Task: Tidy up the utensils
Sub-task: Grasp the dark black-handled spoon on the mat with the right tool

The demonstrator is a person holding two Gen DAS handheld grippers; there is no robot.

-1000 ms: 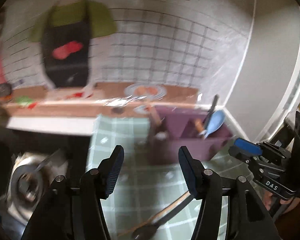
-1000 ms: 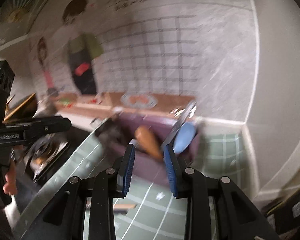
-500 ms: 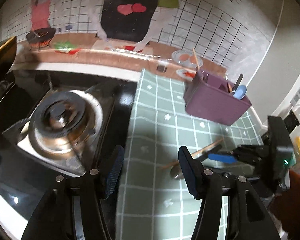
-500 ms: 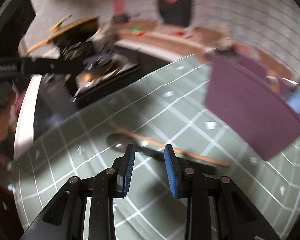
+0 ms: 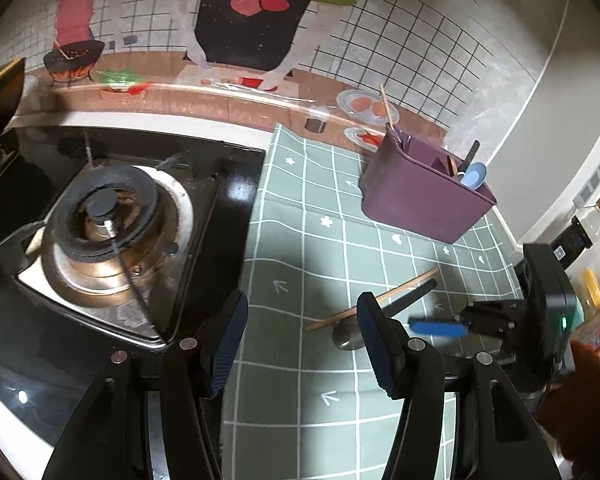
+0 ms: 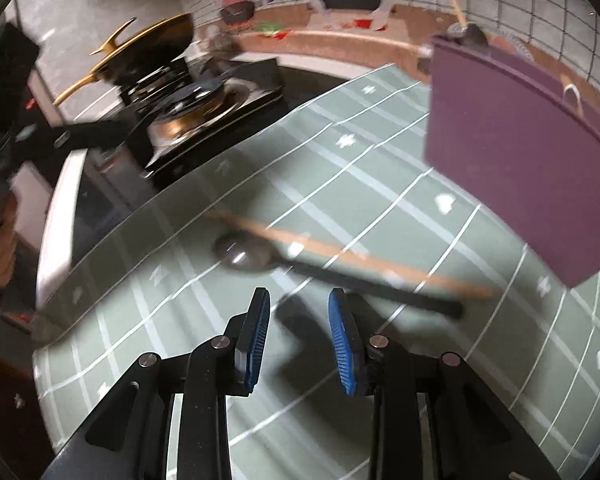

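Bench: covered by a green grid-patterned mat [image 5: 316, 240], with a gas hob [image 5: 100, 216] just beside the mat's left edge.
Organizer: a purple divided utensil holder [image 5: 416, 200] stood at the far right of the mat; a blue spoon [image 5: 474, 176] and a dark handle rose from 1 compartment, and 1 wooden stick leaned at its far corner.
Loose utensils: 1 metal spoon with a black handle [image 6: 300, 266] and 1 wooden chopstick [image 6: 340, 250] lay side by side on the mat, apart from the holder.
Left gripper [image 5: 300, 340]: jaws wide apart, nothing between them, above the mat's left edge.
Right gripper [image 6: 298, 336]: jaws partly apart and empty, above the mat near the spoon's handle, not touching it.
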